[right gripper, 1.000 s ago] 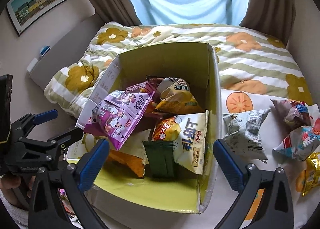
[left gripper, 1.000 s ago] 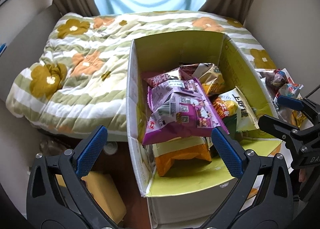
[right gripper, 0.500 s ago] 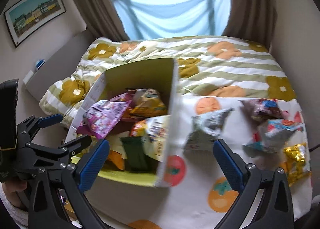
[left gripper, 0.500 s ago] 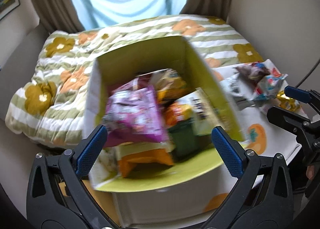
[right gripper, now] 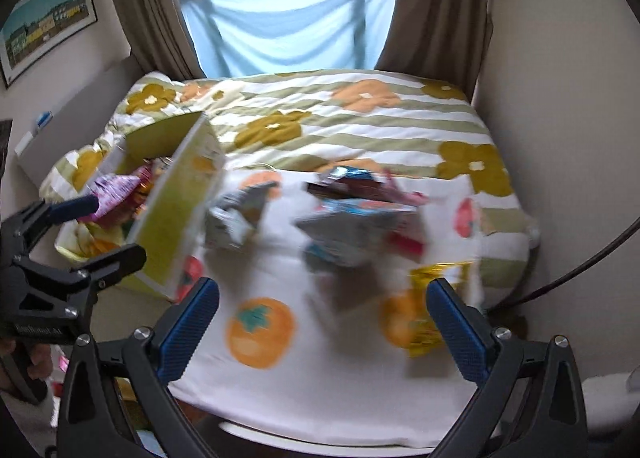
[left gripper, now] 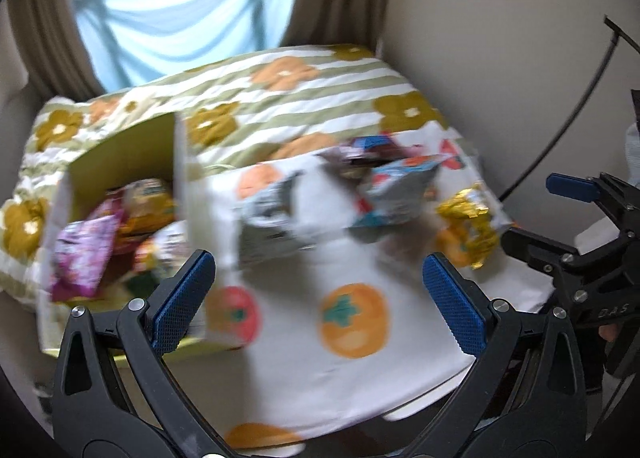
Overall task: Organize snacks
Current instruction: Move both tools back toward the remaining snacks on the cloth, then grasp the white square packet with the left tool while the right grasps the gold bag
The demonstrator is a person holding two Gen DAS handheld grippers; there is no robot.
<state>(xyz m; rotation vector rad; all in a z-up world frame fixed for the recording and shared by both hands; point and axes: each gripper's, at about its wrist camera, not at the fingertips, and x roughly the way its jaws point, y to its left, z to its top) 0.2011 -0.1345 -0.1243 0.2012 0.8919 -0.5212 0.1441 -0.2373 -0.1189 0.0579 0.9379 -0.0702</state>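
Both the left gripper (left gripper: pixel 318 292) and the right gripper (right gripper: pixel 322 322) hung with blue-padded fingers wide apart, holding nothing. At centre frame, a blurred grey-and-white foil snack bag (right gripper: pixel 236 218) lay beside the yellow-green cardboard box (right gripper: pixel 176 210). It looked light, crinkly and slippery, probably best pinched at a sealed edge.

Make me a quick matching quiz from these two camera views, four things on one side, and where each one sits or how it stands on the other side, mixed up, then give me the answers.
Column one:
1. purple snack bag
2. gold foil snack
3. grey snack bag
4. left gripper

Column two:
A. on the white cloth just outside the green box
B. open, holding nothing
C. inside the green box
D. on the white cloth nearest the right gripper

Pairs: 1-C, 2-D, 3-A, 4-B
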